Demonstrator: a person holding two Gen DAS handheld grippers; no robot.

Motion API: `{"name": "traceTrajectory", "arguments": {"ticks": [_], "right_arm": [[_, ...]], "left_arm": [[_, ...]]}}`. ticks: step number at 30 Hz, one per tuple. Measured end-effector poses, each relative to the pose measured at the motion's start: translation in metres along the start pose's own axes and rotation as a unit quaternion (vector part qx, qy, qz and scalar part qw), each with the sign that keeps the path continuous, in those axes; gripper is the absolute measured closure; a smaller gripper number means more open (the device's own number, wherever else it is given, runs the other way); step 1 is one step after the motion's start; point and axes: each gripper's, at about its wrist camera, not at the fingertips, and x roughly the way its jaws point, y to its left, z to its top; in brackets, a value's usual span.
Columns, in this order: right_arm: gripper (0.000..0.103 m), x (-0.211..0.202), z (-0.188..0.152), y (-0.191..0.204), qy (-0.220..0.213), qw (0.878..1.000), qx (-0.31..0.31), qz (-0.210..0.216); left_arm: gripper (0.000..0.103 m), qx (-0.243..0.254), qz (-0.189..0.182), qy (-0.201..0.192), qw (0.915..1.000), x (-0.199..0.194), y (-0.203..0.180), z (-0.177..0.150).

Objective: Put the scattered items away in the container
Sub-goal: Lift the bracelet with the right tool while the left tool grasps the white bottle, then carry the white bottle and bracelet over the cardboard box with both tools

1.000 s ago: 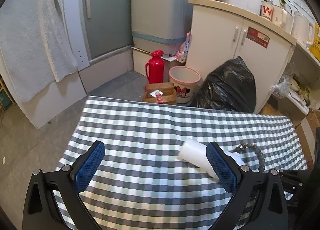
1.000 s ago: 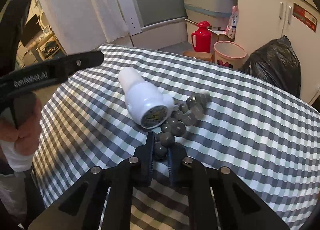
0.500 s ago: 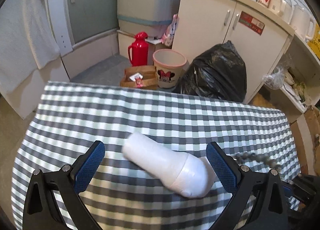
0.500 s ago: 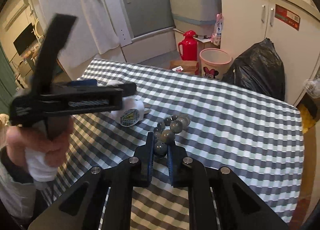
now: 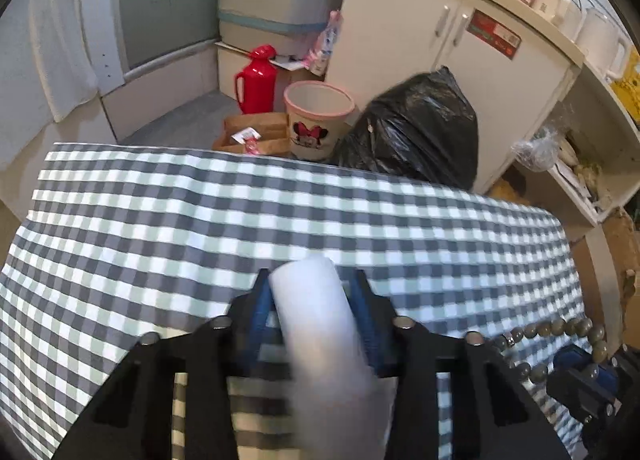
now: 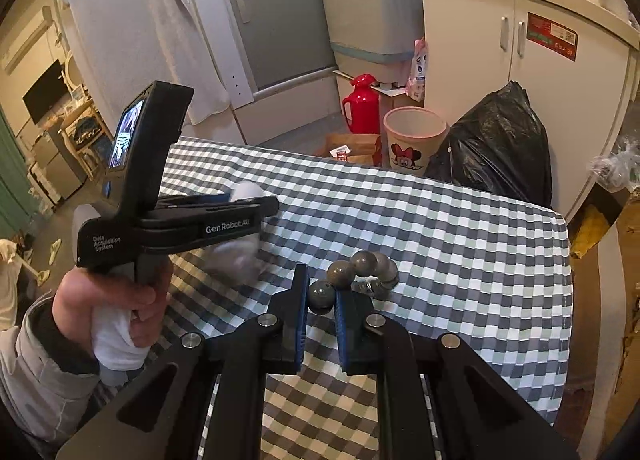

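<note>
L gripper point(image 5: 310, 300) is clamped on the white bottle point(image 5: 320, 324), blue pads pressed to both sides of it, narrow end pointing fwd past the fingertips. Bottle is blurred in both views. From the R wrist cam the L gripper point(image 6: 240, 205) shows side-on w/ the bottle point(image 6: 240, 256) in its grip, lifted off the table point(image 6: 460, 244); a hand point(image 6: 116, 300) wraps its handle, grey sleeve point(image 6: 36, 360) behind.

R gripper point(image 6: 322, 300) is closed on one bead of the bead string point(image 6: 360, 268), bead pinched btwn the blue pads; rest of the string curls up and to the right of the tips, just above the checked cloth. In the L cam the string point(image 5: 560, 330) hangs at the table's right end, R gripper point(image 5: 584, 376) under it.

Table has a grey/white check cloth. No container can be made out on it in either view.

Beyond the table's far edge, on the floor: red flask point(image 5: 256, 79), pink-rimmed bin point(image 5: 316, 123) w/ cartoon print, cardboard box point(image 5: 256, 135) btwn them and the table, black bag point(image 5: 416, 131) right of the bin. White cabinet point(image 5: 460, 35) stands behind the bag; towel point(image 5: 44, 47) hangs far left of the table.
</note>
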Motion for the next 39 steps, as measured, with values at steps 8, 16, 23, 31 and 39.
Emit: {"name": "traceTrajectory", "arguments": {"ticks": [8,16,23,31,39], "right_arm": [[0.092,-0.012,-0.003,-0.004,-0.01,1.0,0.005,0.003],[0.092,-0.029,-0.004,-0.003,-0.031,0.999,0.008,0.006],[0.092,-0.047,-0.003,0.004,-0.052,0.999,0.005,0.005],[0.092,-0.074,0.0,0.012,-0.078,0.997,-0.003,0.006],[0.092,-0.105,0.005,0.023,-0.107,0.994,-0.014,0.001]], "left_arm": [[0.071,0.023,0.006,-0.011,0.9997,-0.016,-0.009,-0.008],[0.071,0.036,0.017,-0.045,0.9982,-0.053,-0.012,-0.01],[0.072,0.043,0.024,-0.082,0.9954,-0.091,-0.015,-0.015],[0.072,0.047,0.027,-0.121,0.9912,-0.136,-0.018,-0.019],[0.072,0.057,0.03,-0.164,0.9844,-0.183,-0.031,-0.023]]}}
